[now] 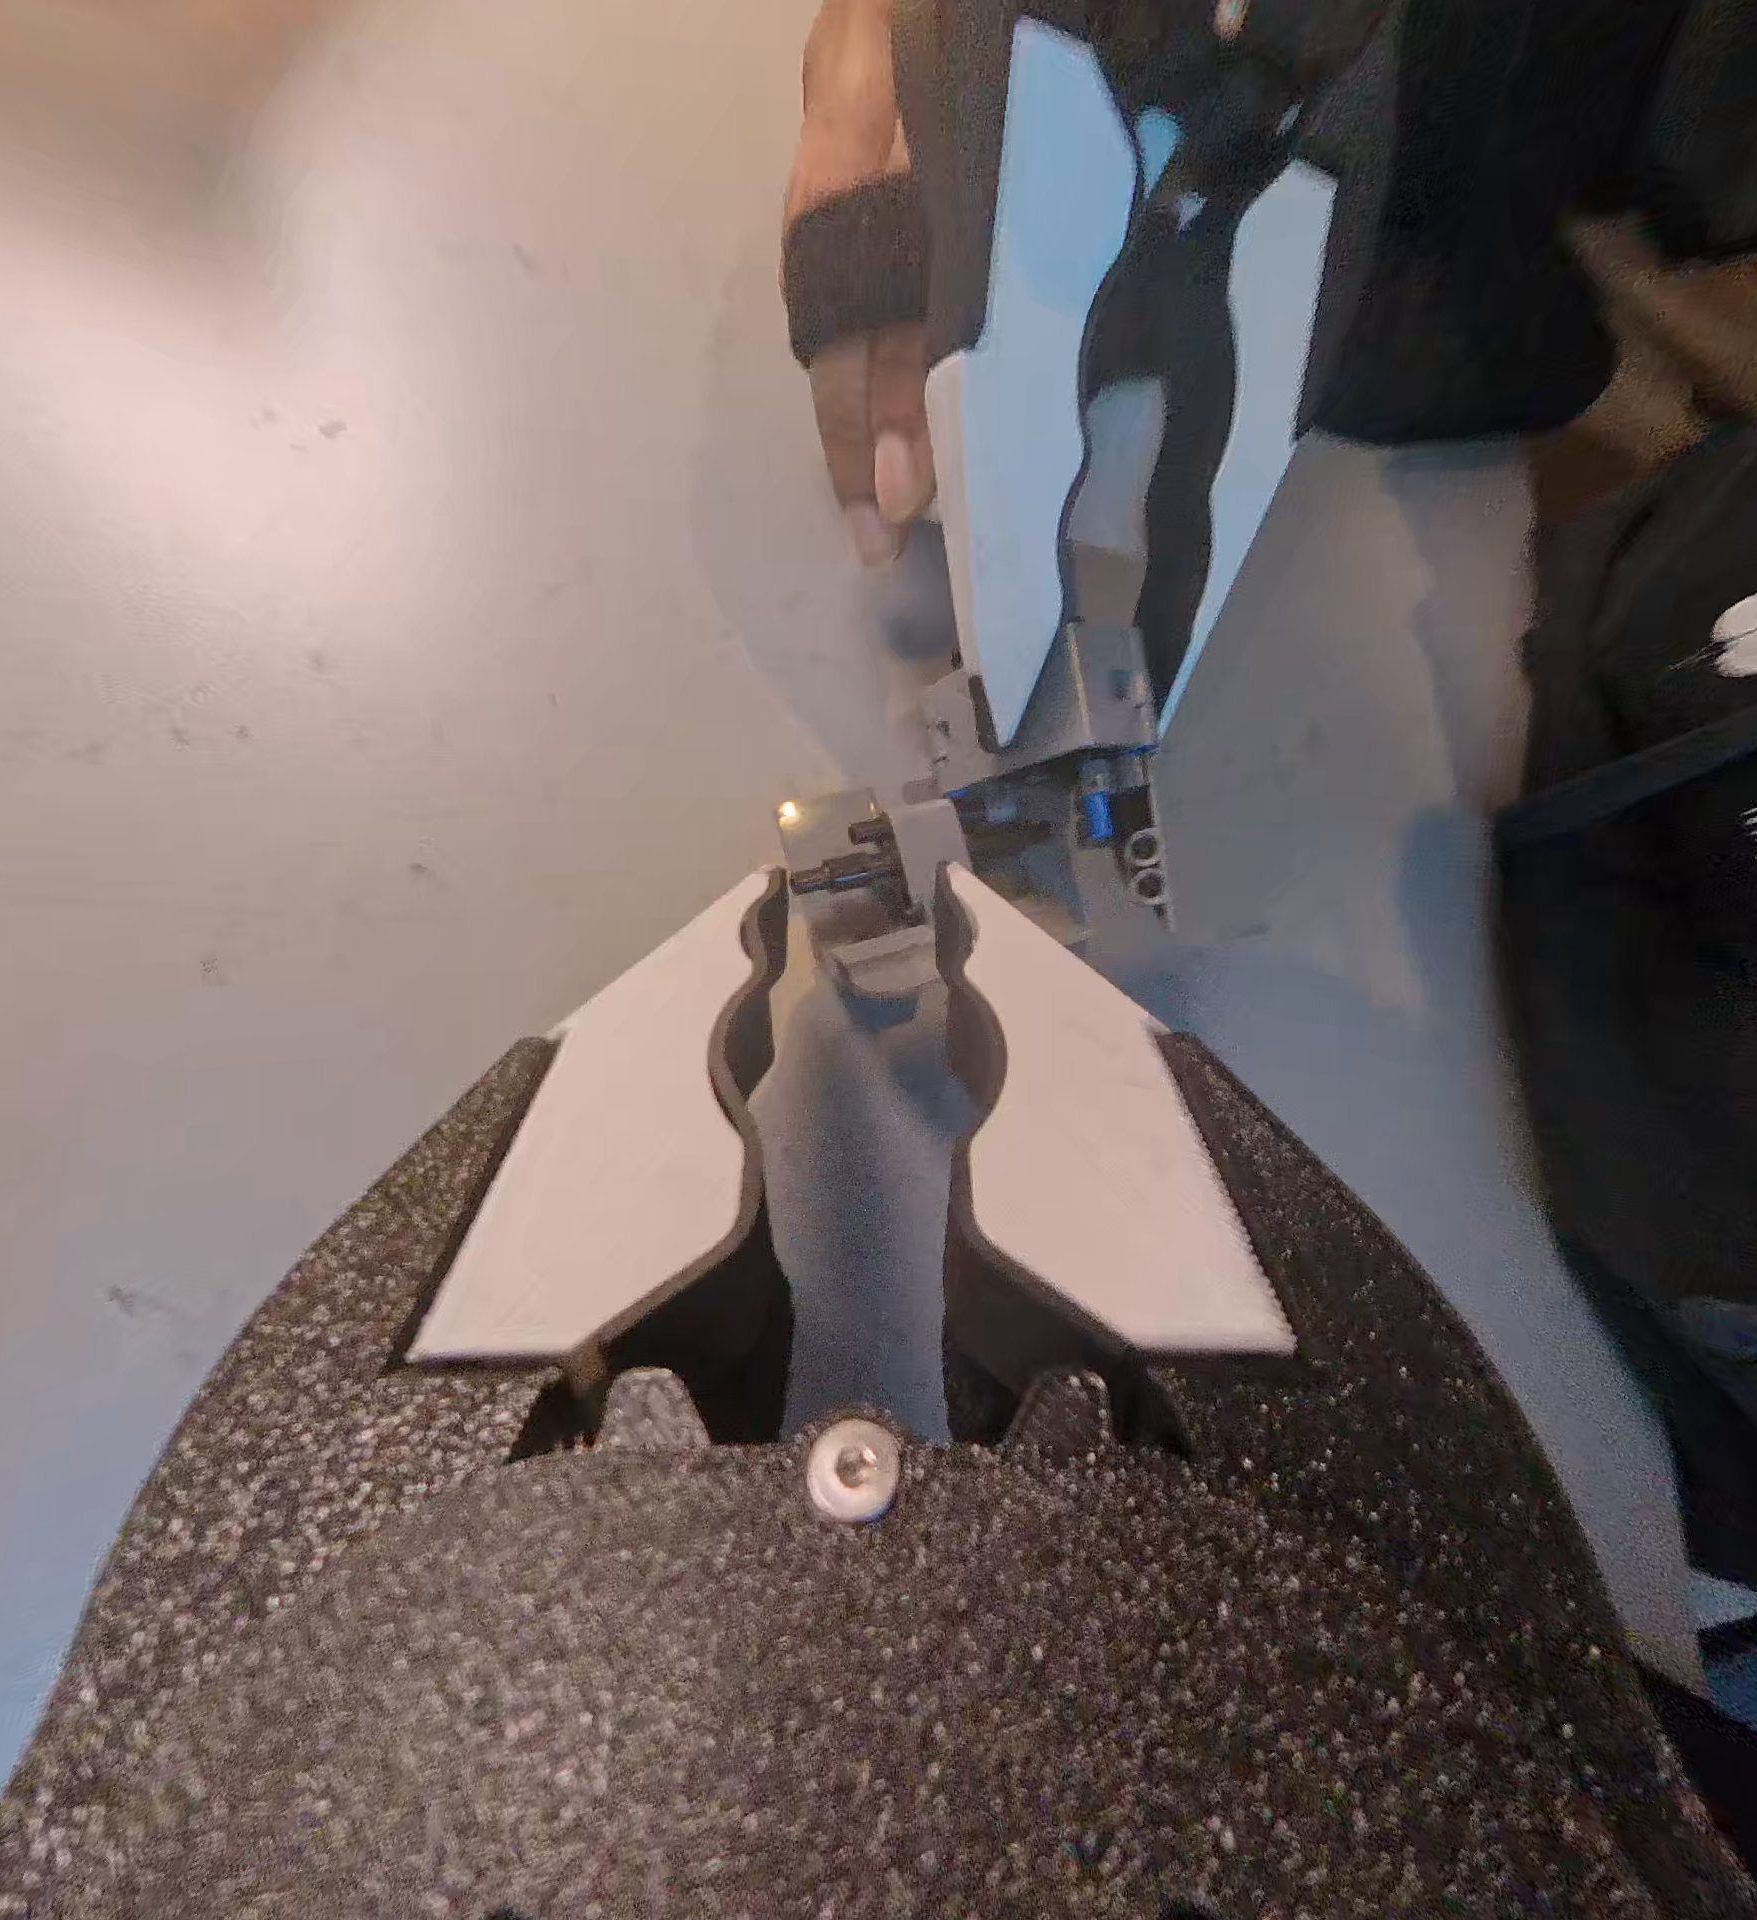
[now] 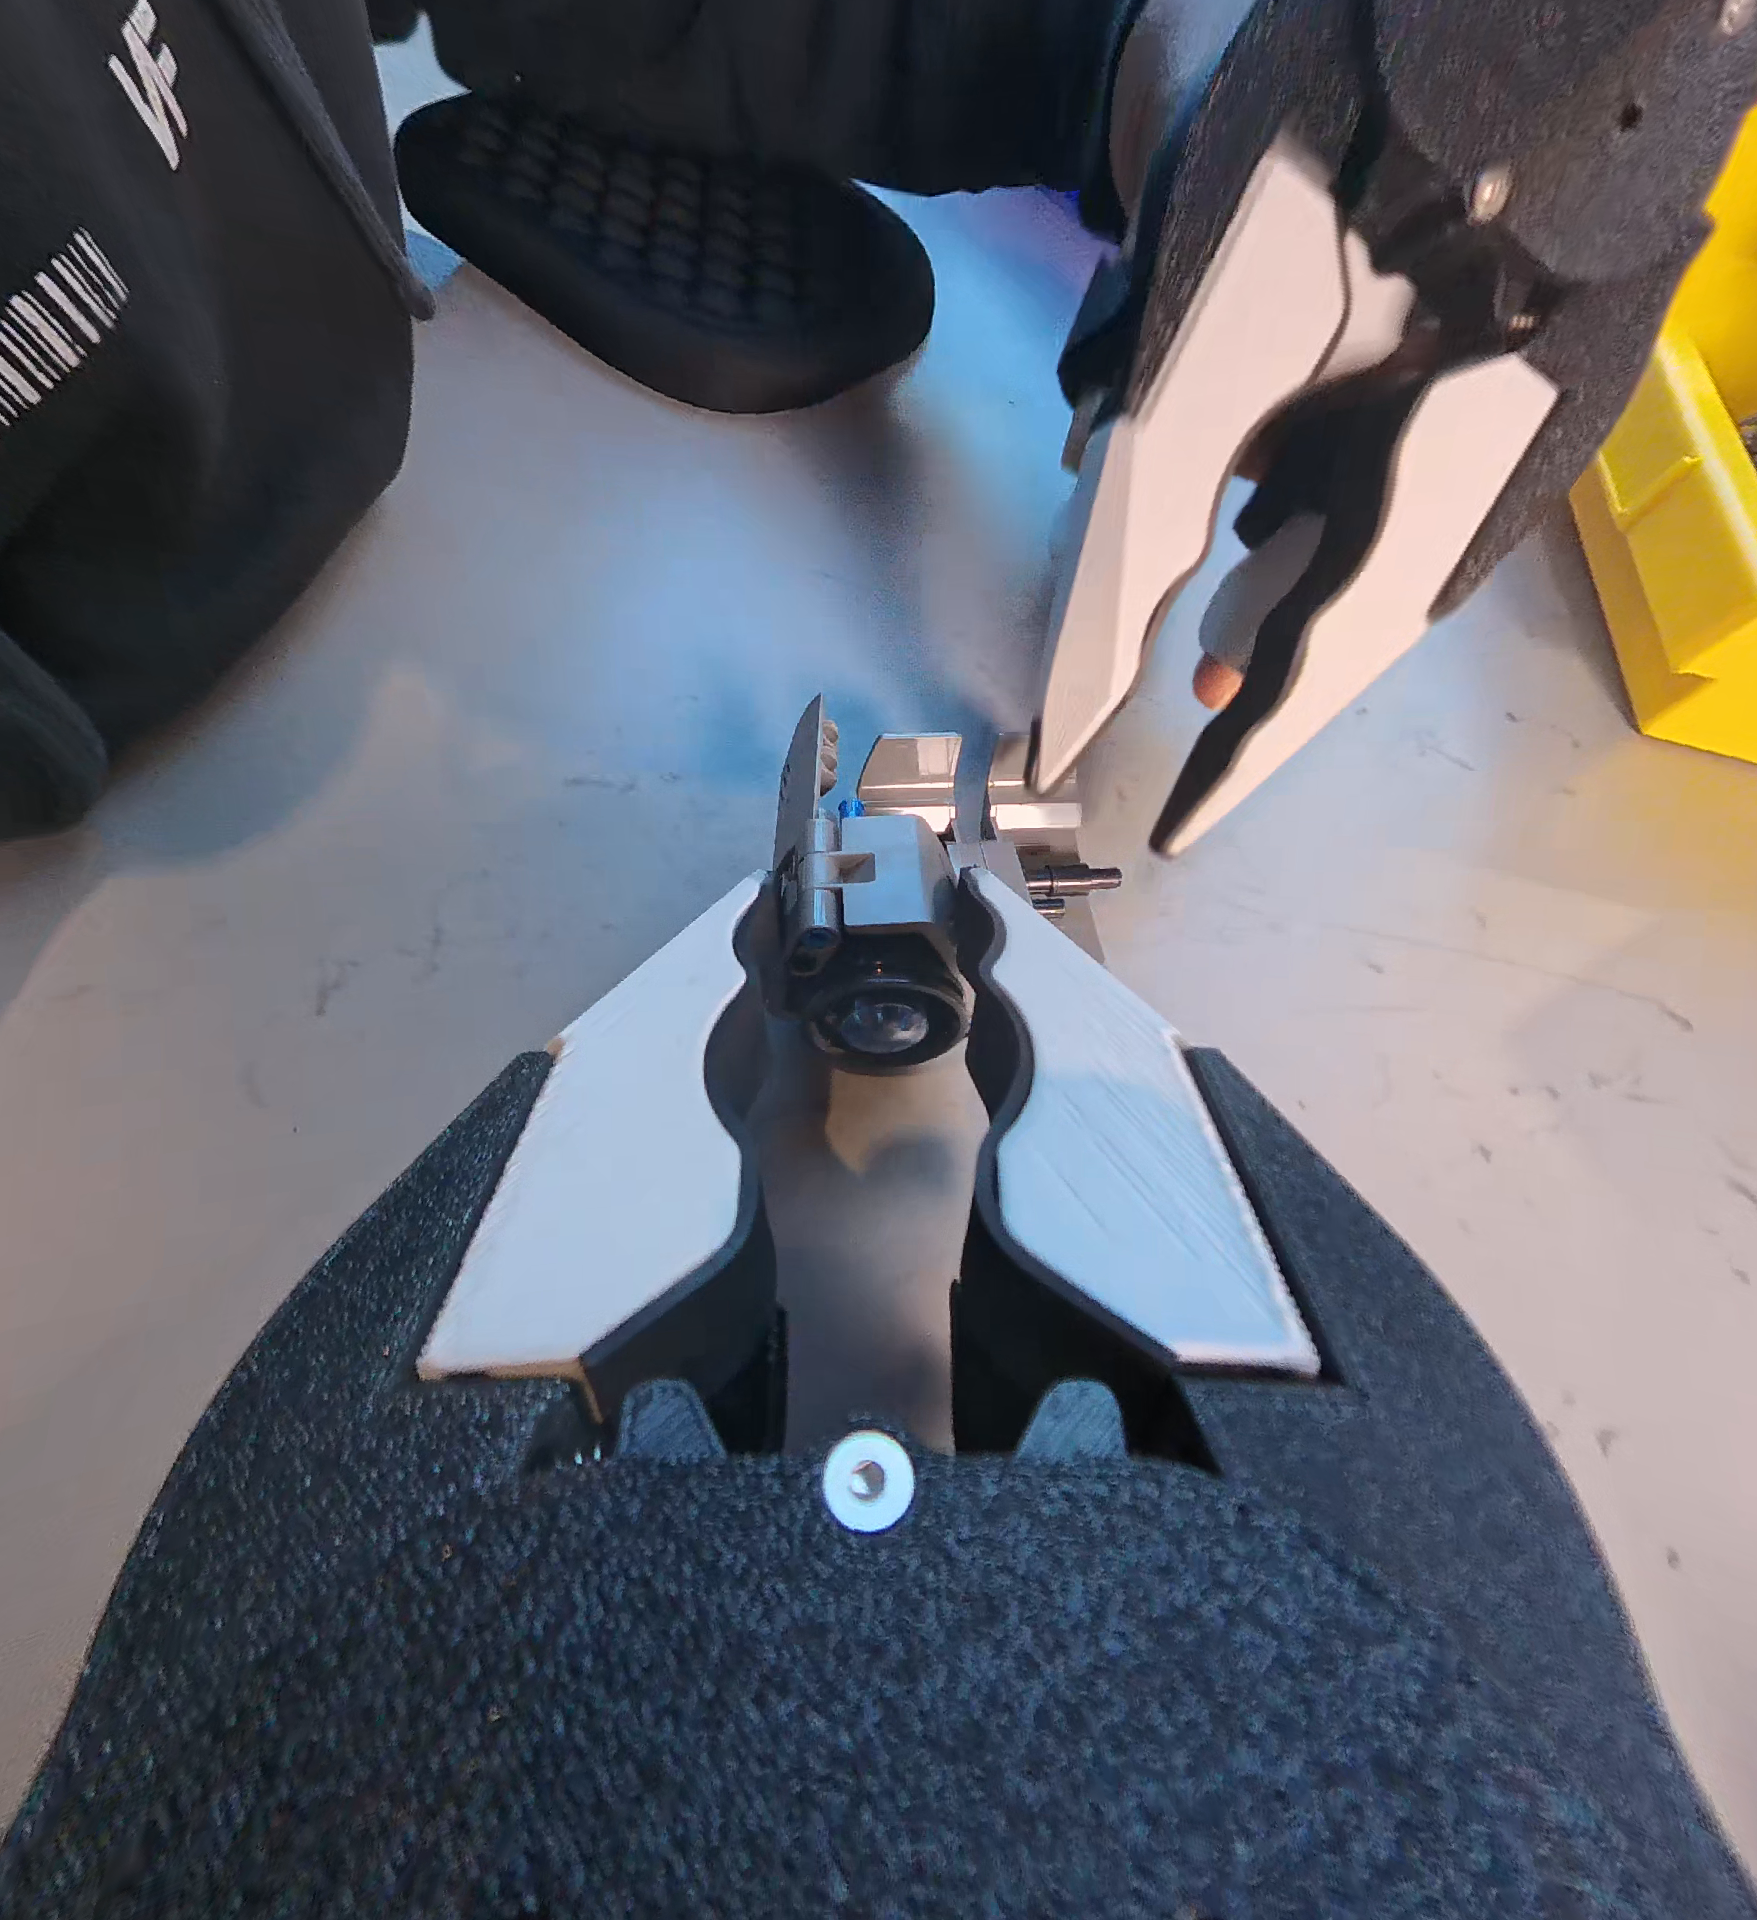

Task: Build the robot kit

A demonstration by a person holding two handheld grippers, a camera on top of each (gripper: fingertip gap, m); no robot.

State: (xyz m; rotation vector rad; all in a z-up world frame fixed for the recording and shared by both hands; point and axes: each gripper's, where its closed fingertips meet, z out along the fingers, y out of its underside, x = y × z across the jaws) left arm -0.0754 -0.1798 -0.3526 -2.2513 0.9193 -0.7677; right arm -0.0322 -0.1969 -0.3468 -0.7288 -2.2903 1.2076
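— On bench point(image 2: 1373, 1039), right tool point(image 2: 863, 883)?
— Pinching metal assembly point(image 2: 884, 914) by its sides, black lens end toward camera.
— Left tool point(image 1: 863, 883)?
— Spread, tips astride assembly's far, pinned end, one tip touching.
— Beyond?
— Yellow bin point(image 2: 1684, 582), behind left tool.

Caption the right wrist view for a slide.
Right gripper clamps a grey metal assembly; left gripper reaches in.
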